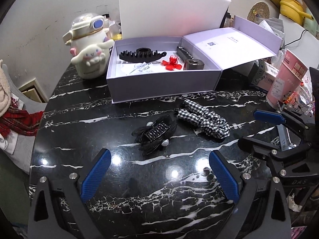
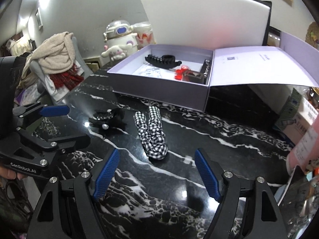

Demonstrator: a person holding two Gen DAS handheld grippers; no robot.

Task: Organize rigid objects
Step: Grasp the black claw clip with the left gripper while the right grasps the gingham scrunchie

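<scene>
An open lilac box (image 1: pixel 163 83) (image 2: pixel 159 87) stands at the back of the black marble table. It holds a black claw clip (image 1: pixel 142 55) (image 2: pixel 162 60), a red flower clip (image 1: pixel 171 63) (image 2: pixel 180 72), a dark rectangular clip (image 1: pixel 190 58) (image 2: pixel 196 76) and a clear clip (image 1: pixel 139 67). On the table lie a black lace hair clip (image 1: pixel 155 134) (image 2: pixel 108 118) and a black-and-white checked scrunchie (image 1: pixel 203 120) (image 2: pixel 152 131). My left gripper (image 1: pixel 159 171) (image 2: pixel 65 123) is open and empty just short of the lace clip. My right gripper (image 2: pixel 156 171) (image 1: pixel 257 127) is open and empty just short of the scrunchie.
A white cartoon-dog jar (image 1: pixel 89 53) (image 2: pixel 119 41) stands left of the box. A white foam board (image 1: pixel 169 10) leans behind it. The box lid (image 1: pixel 229 45) lies open to the right. Pink packaging (image 1: pixel 285 81) and cartons crowd the right edge. A chair with clothes (image 2: pixel 57 63) stands at left.
</scene>
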